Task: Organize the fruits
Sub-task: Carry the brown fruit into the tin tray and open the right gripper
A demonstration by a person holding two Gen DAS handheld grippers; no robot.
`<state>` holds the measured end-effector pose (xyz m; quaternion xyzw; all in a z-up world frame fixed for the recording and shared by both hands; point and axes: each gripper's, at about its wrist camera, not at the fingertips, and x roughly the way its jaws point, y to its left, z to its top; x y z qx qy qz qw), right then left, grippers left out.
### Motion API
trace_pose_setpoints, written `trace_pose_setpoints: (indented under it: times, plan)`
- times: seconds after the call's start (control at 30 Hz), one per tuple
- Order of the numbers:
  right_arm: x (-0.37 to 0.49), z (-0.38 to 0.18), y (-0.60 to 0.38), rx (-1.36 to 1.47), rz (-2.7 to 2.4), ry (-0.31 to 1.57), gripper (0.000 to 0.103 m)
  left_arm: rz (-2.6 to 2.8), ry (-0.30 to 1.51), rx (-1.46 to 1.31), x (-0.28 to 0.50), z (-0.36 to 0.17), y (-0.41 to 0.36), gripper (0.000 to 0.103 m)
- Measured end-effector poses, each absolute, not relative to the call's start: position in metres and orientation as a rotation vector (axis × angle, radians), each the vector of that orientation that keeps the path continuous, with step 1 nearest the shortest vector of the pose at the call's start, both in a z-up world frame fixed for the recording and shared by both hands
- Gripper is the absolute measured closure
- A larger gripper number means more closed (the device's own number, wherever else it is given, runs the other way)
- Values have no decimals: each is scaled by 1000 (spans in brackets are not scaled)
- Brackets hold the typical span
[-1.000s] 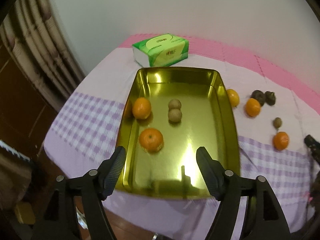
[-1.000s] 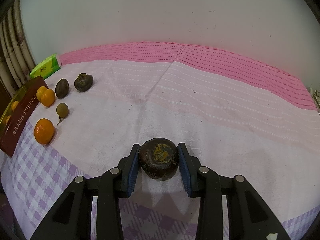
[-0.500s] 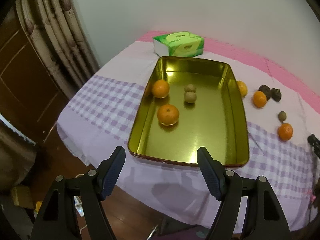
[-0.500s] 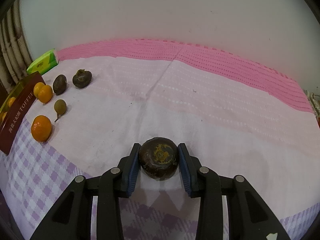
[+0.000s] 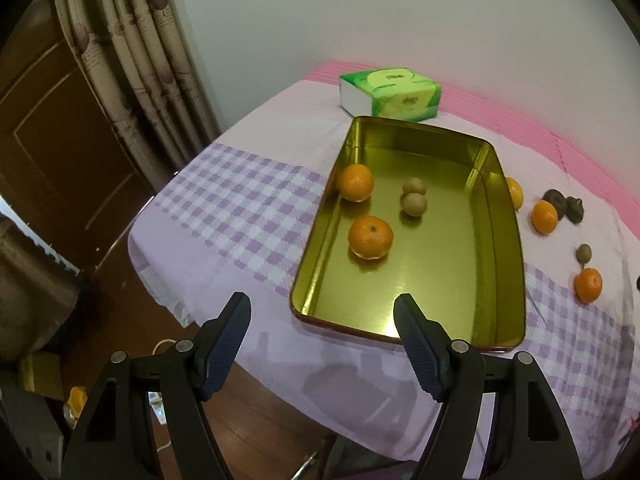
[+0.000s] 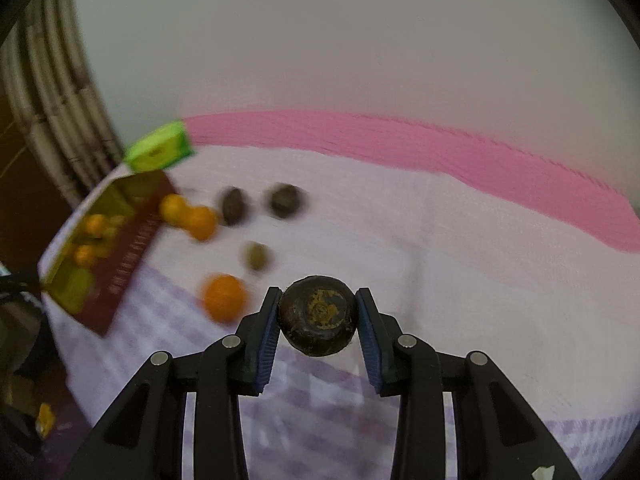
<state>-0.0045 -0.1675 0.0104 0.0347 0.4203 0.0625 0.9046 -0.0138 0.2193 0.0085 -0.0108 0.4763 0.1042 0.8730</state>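
Right gripper (image 6: 318,312): clamped on a dark round fruit (image 6: 318,322), held above the checked near edge of the tablecloth (image 6: 460,240). Left gripper (image 5: 322,344): jaws apart, nothing between them, over the cloth's near edge beside the gold tray (image 5: 502,216). Tray: two oranges (image 5: 370,237), two small brown fruits (image 5: 414,204). Remaining fruit lies on the cloth past the tray's right wall.

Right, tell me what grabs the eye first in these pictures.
The shiny gold tray on the checked cloth, holding two oranges and two small brownish fruits, with a green tissue box behind it. Then the dark round fruit clamped in the right gripper, while the left gripper hangs open and empty before the tray.
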Motion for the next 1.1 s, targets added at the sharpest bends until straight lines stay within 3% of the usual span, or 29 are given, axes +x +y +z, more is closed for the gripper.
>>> trace_pose_setpoints:
  times: [0.47, 1.1]
  plan:
    - [69, 45, 17, 53, 545, 883, 69, 280, 999, -43, -6, 5, 237, 29]
    - [161, -13, 125, -16, 605, 1061, 69, 297, 999, -28, 0, 3, 247, 27]
